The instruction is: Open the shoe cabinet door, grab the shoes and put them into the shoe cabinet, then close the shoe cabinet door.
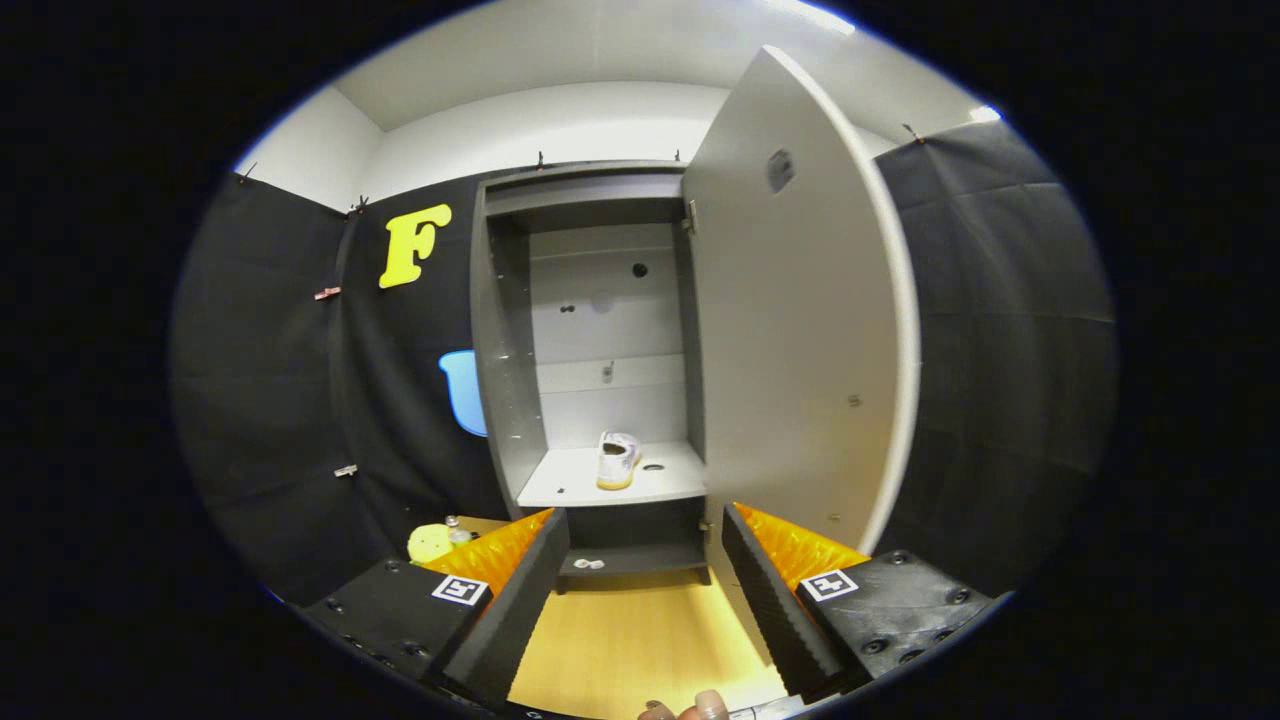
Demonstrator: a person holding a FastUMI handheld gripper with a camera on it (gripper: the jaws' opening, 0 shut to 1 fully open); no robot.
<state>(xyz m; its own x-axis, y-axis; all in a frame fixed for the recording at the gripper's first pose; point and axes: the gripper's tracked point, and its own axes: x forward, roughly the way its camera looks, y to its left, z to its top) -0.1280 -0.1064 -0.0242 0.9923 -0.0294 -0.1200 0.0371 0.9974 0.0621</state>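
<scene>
Gripper view: white shoe [617,460] upright on open grey shoe cabinet [505,380] shelf, jaws wide apart, empty.

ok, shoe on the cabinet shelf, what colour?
White shoe with a yellowish sole, gripper view.

Claw [645,590]: fingers spread wide apart, nothing between them, bare wooden floor [630,640] ahead.
Way to cabinet: open floor runs straight from the fingers to the shoe cabinet [600,370] front.
Door [800,330]: swung fully open to the right, its edge reaching toward the right finger, blocking that side.
Upper bay: tall and free above the shelf [570,485].
Shelf: a white shoe [617,460] stands near the middle; free room left of it, a little to its right.
Lower bay [625,545]: low gap under the shelf, small items on its floor.
Left side: yellow object [430,543] by the black cloth wall [290,400], beside the left finger.
</scene>
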